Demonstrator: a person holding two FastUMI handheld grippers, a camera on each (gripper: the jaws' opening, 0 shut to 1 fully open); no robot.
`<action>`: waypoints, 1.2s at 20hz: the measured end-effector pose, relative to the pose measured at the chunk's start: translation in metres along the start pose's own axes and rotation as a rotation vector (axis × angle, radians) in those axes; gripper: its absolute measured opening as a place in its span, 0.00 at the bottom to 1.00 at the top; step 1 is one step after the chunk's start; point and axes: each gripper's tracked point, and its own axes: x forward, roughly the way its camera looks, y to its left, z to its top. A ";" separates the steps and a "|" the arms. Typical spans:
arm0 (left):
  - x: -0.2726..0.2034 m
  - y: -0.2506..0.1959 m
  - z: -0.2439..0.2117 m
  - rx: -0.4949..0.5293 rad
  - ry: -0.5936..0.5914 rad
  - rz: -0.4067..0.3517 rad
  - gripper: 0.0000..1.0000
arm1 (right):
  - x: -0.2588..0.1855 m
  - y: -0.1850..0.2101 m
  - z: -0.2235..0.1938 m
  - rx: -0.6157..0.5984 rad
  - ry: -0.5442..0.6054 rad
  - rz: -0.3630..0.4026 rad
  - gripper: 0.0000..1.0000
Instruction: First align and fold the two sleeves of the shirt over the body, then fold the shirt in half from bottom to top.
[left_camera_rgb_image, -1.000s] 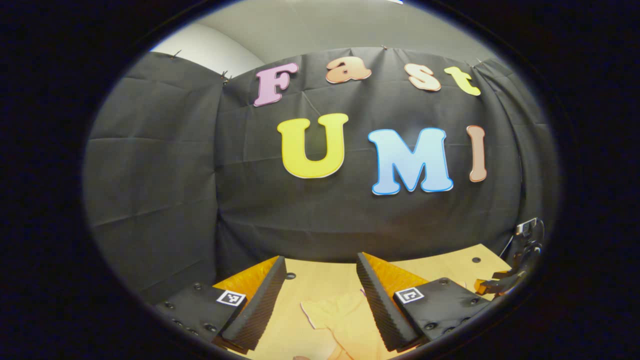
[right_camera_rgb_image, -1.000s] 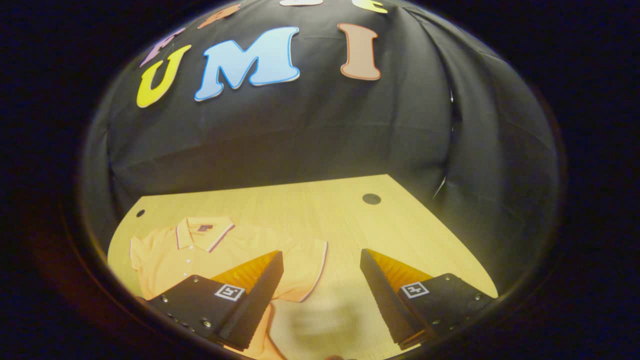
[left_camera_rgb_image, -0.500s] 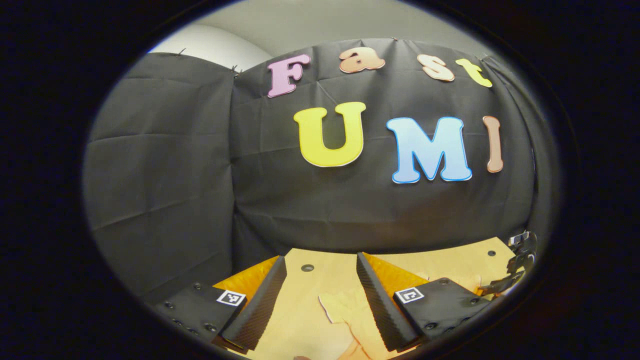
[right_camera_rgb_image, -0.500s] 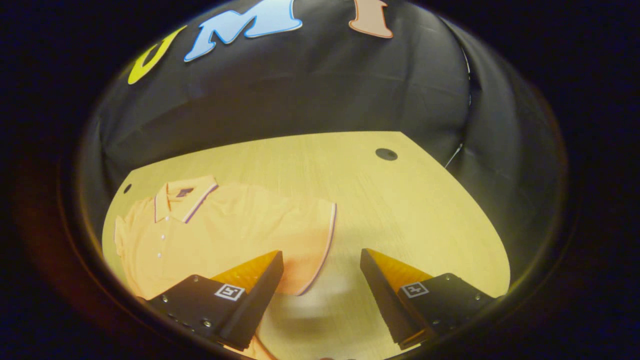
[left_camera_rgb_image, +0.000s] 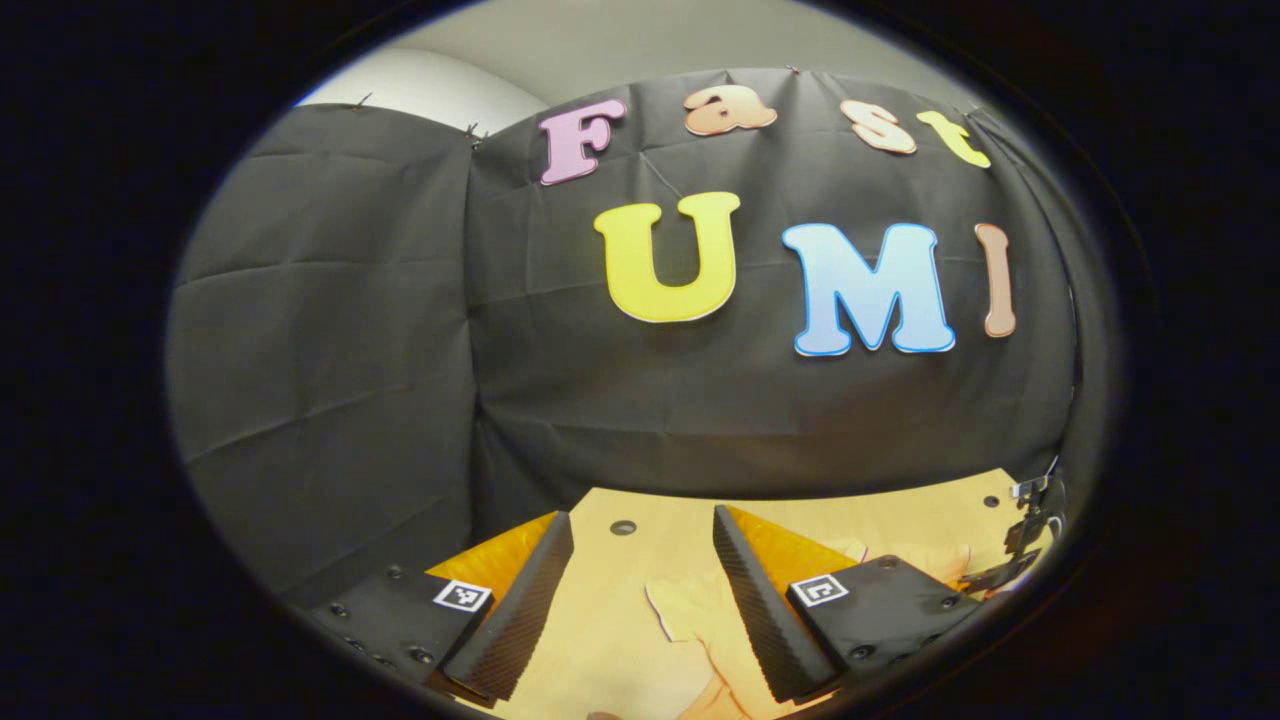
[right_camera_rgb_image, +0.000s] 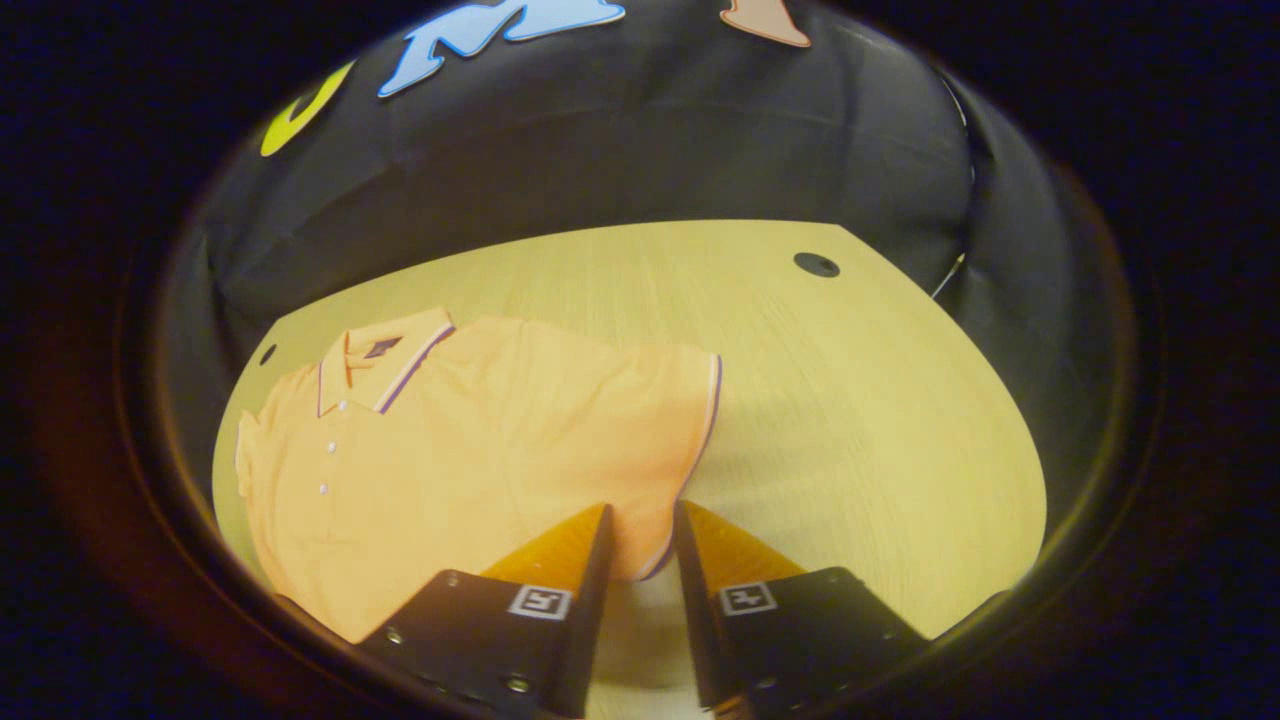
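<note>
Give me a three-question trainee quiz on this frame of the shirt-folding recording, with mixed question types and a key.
1. True or false: the orange polo shirt lies flat on the wooden table with both sleeves already folded over the body.
2. Multiple choice: the right gripper is nearest which part of the shirt? A) the collar B) the trimmed sleeve cuff C) the button placket
3. Fill in: the left gripper has its jaws ____, with nothing between them.

Key
1. False: the sleeve near the right gripper lies spread out to the side.
2. B: its jaws are nearly closed around the cuff edge.
3. Open.
</note>
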 end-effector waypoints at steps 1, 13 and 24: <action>0.000 0.000 0.000 -0.001 0.000 -0.001 0.94 | 0.000 0.003 -0.002 0.004 0.014 0.012 0.27; 0.000 0.002 0.000 -0.008 -0.006 -0.005 0.93 | -0.012 0.033 0.043 -0.043 -0.061 0.014 0.00; -0.001 0.015 -0.002 -0.014 -0.003 0.022 0.94 | -0.033 0.169 0.043 -0.393 -0.115 0.207 0.00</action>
